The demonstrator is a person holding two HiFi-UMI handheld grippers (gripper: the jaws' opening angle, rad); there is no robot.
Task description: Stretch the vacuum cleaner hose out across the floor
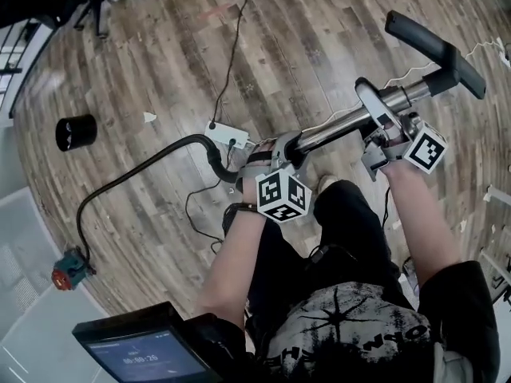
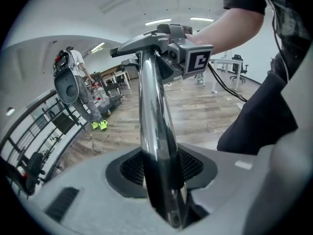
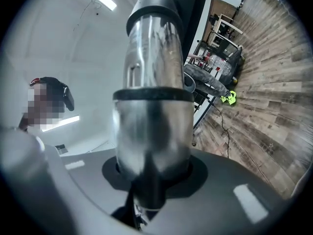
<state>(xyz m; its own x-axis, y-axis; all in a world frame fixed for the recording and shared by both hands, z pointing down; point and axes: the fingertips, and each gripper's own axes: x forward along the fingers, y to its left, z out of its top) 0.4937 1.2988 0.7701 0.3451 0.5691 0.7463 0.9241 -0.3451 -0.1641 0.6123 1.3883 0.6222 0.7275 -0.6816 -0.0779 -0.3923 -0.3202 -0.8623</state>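
Note:
The vacuum's black hose curves over the wood floor from a small red and teal object up to the chrome wand, which is lifted in front of me. My left gripper sits at the hose cuff end of the wand. In the left gripper view the chrome wand runs between its jaws, which stand apart from it, and the left gripper is open. My right gripper is shut on the wand further up, below the black handle. The right gripper clamps the wand.
A white power strip with thin cables lies on the floor just beyond the left gripper. A black cylinder stands at the left, and a chair base at the top left. A screen is at the bottom. A person stands by a railing.

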